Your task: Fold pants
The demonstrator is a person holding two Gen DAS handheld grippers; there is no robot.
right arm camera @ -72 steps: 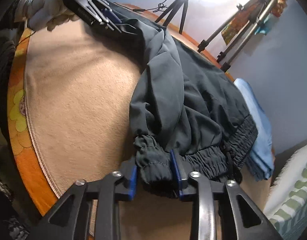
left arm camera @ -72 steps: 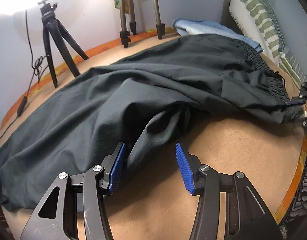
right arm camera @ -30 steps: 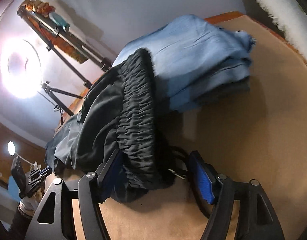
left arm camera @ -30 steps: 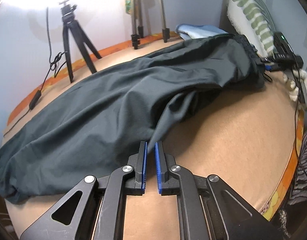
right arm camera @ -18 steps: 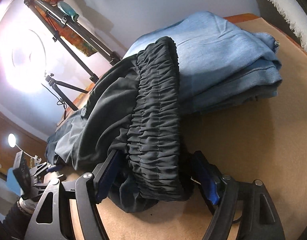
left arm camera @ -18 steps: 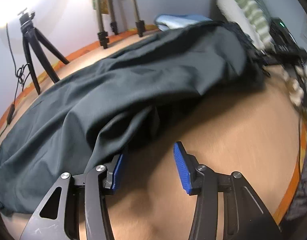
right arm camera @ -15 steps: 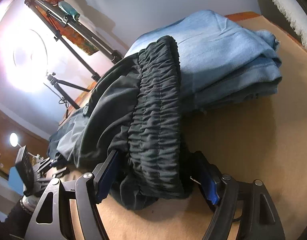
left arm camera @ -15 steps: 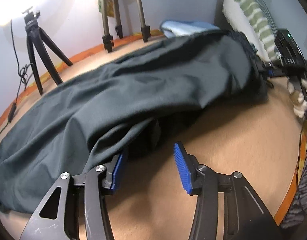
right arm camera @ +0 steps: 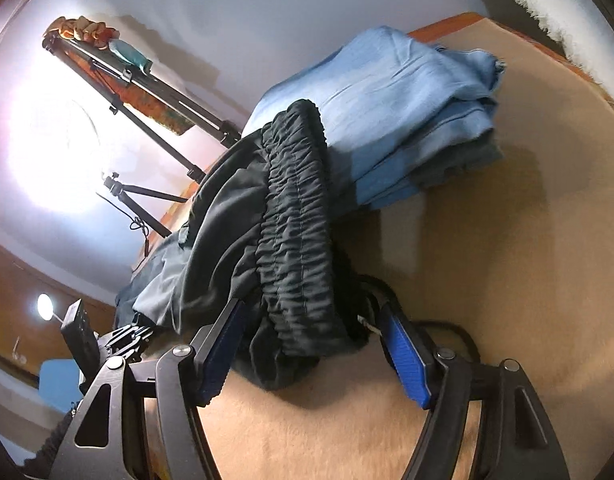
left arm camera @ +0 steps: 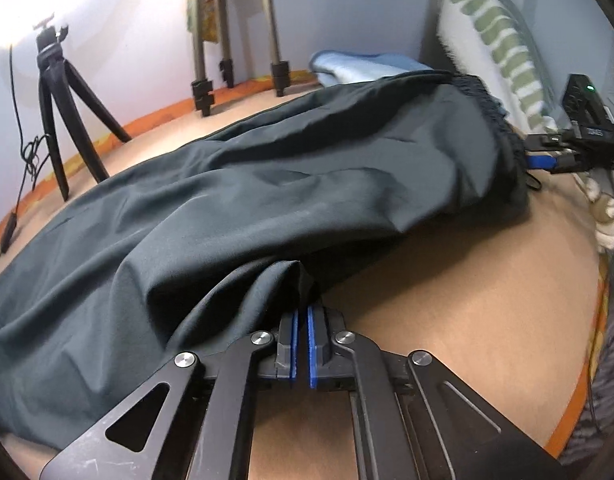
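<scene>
Dark grey pants (left arm camera: 267, 184) lie spread across the tan blanket (left arm camera: 467, 300), legs to the left and elastic waistband (right arm camera: 295, 220) to the right. My left gripper (left arm camera: 301, 312) sits at the near edge of the pants. Its jaws have closed and are shut on a fold of the fabric. My right gripper (right arm camera: 311, 308) stands open at the waistband end. The gathered waistband and a drawstring lie between its fingers, and the right pad stays clear of the cloth. It also shows at the far right of the left wrist view, right gripper (left arm camera: 547, 160), held by a gloved hand (left arm camera: 609, 216).
A pile of folded blue garments (right arm camera: 387, 112) lies just behind the waistband. A small black tripod (left arm camera: 63, 100) and a taller tripod (left arm camera: 227, 40) stand at the wall. A green-striped pillow (left arm camera: 495, 40) leans at the right. The orange border (left arm camera: 599, 320) marks the blanket's edge.
The left jaws, open beside the fabric half a second ago, are now shut on a fold of the pants. The right gripper stays open around the waistband, barely shifted.
</scene>
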